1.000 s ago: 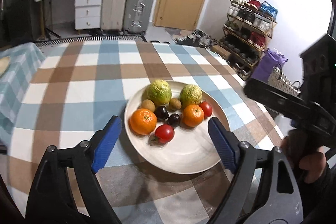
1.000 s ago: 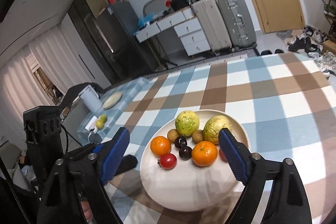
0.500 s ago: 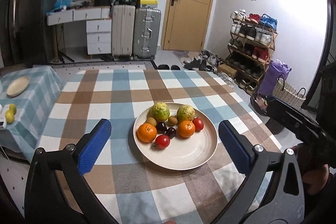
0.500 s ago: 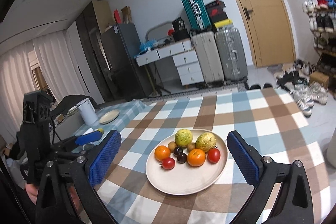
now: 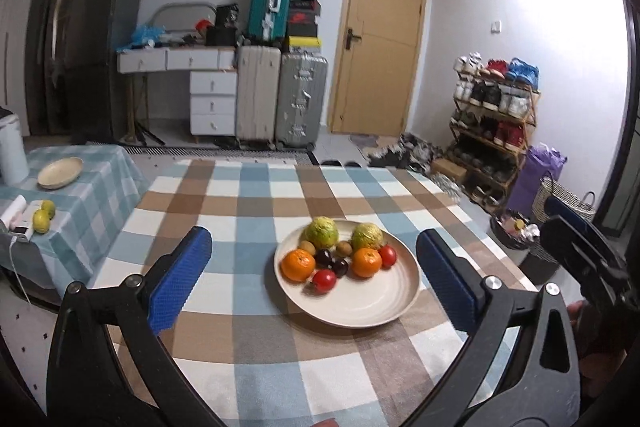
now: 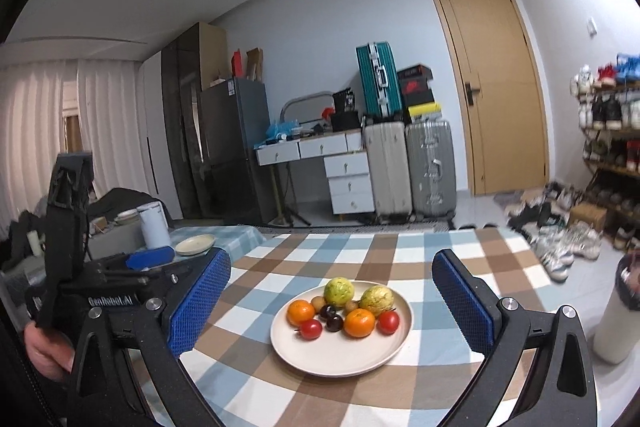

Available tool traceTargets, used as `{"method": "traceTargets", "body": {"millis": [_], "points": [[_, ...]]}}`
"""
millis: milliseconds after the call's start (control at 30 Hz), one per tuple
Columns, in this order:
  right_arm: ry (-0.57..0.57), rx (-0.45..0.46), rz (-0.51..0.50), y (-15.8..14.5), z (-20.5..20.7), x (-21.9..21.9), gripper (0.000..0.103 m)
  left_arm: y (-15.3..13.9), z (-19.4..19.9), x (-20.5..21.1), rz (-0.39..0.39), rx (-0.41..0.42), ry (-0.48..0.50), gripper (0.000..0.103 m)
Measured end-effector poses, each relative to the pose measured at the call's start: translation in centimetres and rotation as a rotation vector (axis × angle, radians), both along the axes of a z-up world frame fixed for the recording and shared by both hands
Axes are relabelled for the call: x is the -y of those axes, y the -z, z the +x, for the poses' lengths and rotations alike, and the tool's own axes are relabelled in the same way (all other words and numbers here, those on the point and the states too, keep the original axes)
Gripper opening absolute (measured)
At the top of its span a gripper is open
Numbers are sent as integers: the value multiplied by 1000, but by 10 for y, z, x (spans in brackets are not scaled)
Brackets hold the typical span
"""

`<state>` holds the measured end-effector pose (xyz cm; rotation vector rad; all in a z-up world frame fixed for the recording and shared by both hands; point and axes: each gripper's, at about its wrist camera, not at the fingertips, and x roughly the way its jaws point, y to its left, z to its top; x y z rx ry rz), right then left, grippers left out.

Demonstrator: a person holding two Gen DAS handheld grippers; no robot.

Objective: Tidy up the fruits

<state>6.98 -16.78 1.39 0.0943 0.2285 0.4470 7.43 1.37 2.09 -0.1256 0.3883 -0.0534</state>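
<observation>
A cream plate [image 5: 368, 301] [image 6: 340, 355] sits on the checked table. It holds two green-yellow fruits [image 5: 321, 232] [image 6: 339, 291], two oranges [image 5: 297, 265] [image 6: 360, 322], red tomatoes [image 5: 324, 279] [image 6: 311, 328], dark plums [image 5: 324, 258] and small kiwis [image 5: 344, 248], grouped at its far side. My left gripper [image 5: 314, 279] is open and empty, held back above the table's near side. My right gripper [image 6: 334, 303] is open and empty, also well back from the plate. Each gripper shows at the edge of the other's view.
A low side table [image 5: 80, 187] at the left carries a small plate [image 5: 60, 173], two lemons [image 5: 42, 217] and a white kettle [image 6: 155, 227]. Suitcases [image 5: 280, 99], drawers and a door stand behind. A shoe rack [image 5: 492, 127] and baskets are at the right.
Both grippers have pulled up and back from the plate, which now looks smaller and farther. Both stay open and empty. The fruit has not moved.
</observation>
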Motion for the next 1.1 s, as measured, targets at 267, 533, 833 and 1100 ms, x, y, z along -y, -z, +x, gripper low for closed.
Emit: {"method": "traceTargets", "body": {"millis": [267,533,833,1100], "points": [[33,65,-62,13,-20,-4,103,14,-25,-14,-5,105,-44,102],[66,55,-122,30,-25,-4,103,38,-36,-17,55,139,-52,102],[84,4,-155,57,-19,-1,103,74,-24,-24,74,91,-74,102],[98,-45,-155,73,-8,3,103,91,-12,-26,89,56,-85,102]]}}
